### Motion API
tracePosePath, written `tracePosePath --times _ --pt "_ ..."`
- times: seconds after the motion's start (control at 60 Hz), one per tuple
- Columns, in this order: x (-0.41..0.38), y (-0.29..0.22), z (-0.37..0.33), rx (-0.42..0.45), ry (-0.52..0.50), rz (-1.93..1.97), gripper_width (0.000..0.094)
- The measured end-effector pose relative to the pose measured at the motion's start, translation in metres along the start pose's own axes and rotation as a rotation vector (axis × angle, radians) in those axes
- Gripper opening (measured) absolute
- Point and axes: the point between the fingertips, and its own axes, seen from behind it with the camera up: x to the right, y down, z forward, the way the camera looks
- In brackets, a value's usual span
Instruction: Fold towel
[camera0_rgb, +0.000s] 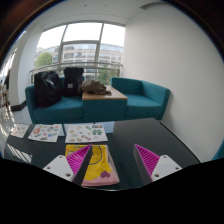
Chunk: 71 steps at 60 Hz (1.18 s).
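Gripper (112, 163) spread wide, holding nothing. Folded pink-and-yellow towel (90, 166) lies flat on the dark table (150, 133), beneath and just ahead of the left finger. Patterned cloths (62, 132) lie beyond. Teal sofa (140, 98) behind.

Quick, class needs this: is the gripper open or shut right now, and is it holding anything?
Gripper: open, holding nothing; the folded towel lies on the dark table by one finger, not clamped.

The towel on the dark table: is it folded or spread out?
Folded. The towel lies as a small compact rectangle on the dark table, partly behind the left finger of the open hand-held gripper, which is not gripping it.
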Motion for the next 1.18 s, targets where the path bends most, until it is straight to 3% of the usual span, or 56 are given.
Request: tracePosePath --times 0.2,0.583,0.85,1.183 --pt "-0.054 -0.020 -0.105 0.065 -0.100 0.059 0.0847" --pt "-0.179 0.052 -0.226 0.048 -0.246 -0.011 0.0850" --pt "-0.220 0.047 -0.282 0.102 -0.318 -0.067 0.0854" --pt "-0.224 0.038 -0.305 0.139 -0.333 -0.055 0.0851"
